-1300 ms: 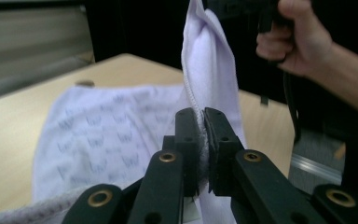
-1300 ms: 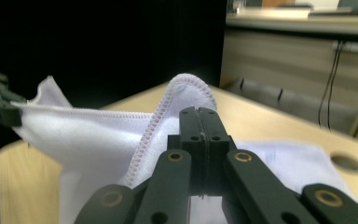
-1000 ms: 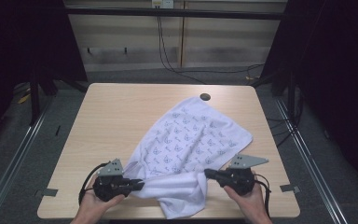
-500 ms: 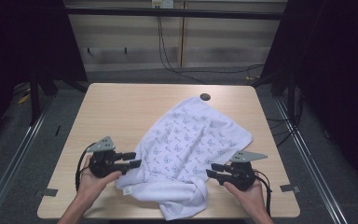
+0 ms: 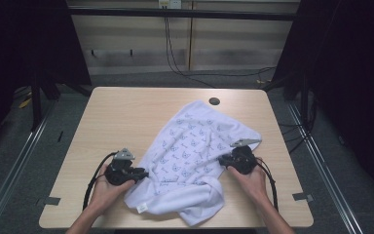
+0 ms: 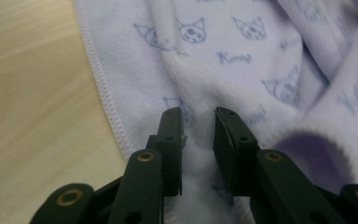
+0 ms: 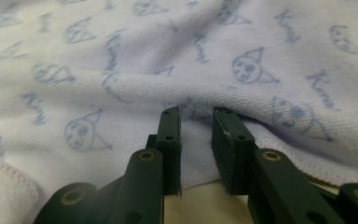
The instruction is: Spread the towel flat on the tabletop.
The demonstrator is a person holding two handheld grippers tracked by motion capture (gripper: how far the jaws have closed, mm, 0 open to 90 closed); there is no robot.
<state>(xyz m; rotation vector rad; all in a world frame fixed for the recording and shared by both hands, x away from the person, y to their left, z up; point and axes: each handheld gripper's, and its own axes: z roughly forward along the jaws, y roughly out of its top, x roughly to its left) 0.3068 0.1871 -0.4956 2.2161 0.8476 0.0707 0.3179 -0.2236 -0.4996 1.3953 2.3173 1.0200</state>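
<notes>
closing narrowly gapped jaws of the left gripper (image 5: 143, 173) and right gripper (image 5: 222, 162) over opposite edges of the rumpled printed towel (image 5: 190, 156) on the table (image 5: 126, 112), cloth between pads, presumably for spreading it flat.

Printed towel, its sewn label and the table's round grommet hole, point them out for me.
printed towel (image 5: 190, 146), high view, middle of the cloth
sewn label (image 5: 140, 208), high view, near corner tag
grommet hole (image 5: 214, 101), high view, its centre

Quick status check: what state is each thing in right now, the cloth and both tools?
White cotton cloth with blue cat print: rumpled, near edge folded over, lying on table.
Left tool: jaws just closing, still apart, cloth fold between them.
Right tool: jaws just closing, still apart, at cloth edge.
</notes>
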